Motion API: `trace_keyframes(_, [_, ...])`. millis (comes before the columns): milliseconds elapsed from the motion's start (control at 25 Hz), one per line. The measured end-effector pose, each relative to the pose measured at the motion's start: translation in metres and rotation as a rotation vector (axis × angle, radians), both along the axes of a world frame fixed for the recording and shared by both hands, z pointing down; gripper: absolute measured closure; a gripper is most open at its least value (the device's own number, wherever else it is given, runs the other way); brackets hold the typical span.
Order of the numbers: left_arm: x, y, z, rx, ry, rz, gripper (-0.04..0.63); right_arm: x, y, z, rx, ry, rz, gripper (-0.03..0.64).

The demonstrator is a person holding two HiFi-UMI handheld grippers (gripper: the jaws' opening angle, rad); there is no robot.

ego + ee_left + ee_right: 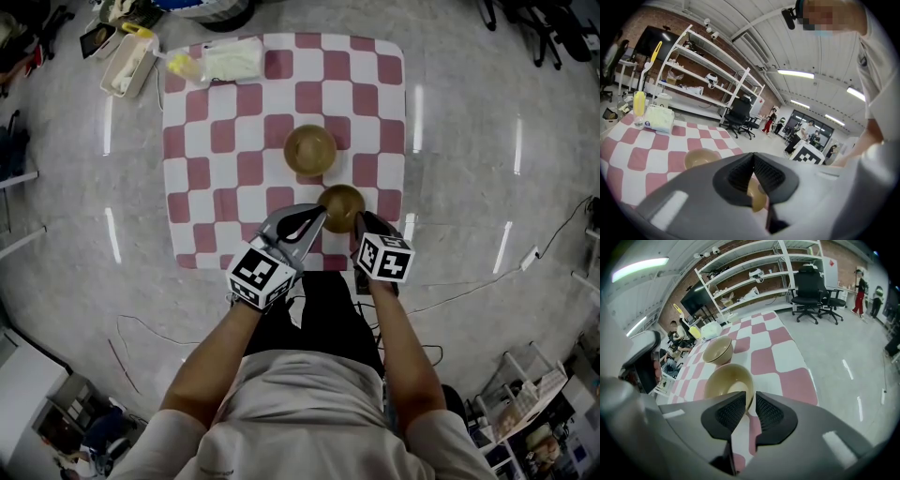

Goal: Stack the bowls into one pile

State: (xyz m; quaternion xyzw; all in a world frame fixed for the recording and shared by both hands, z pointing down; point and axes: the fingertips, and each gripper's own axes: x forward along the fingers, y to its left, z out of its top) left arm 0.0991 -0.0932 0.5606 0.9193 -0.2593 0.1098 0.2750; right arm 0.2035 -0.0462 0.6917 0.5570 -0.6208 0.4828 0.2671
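1. We see two tan, round bowls, both upright on a red-and-white checked cloth (216, 141). The far bowl (310, 148) sits about at the cloth's middle. The near bowl (342, 204) stands just right of it and nearer, close to the cloth's near edge. The two are apart, not stacked.
2. The left gripper (322, 212) lies at the near bowl's left side, pointing far and right. Its jaws meet at the tips with nothing between them.
3. The right gripper (361, 217) sits at the near bowl's near right side. In its own view its jaws stand at a narrow slot and pinch the bowl's right rim.
4. The left forearm (211, 366) and right forearm (403, 347) reach forward and converge on the near bowl.
5. In the left gripper view only a sliver of the near bowl shows, through the gap behind the jaw tips. In the head view both grippers cover its near edge. We cannot tell whether it rests on the cloth or is raised.
6. At the cloth's far left corner lie a pale pack (232, 59) and a yellow bottle (185, 66), too small to make out further.
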Motion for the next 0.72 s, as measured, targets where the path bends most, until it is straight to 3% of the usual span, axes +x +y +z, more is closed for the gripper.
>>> trace_keyframes(720, [-0.003, 0.005, 0.007, -0.004, -0.008, 0.001, 0.589, 0.003, 0.005, 0.02, -0.067, -0.098, 0.148, 0.584])
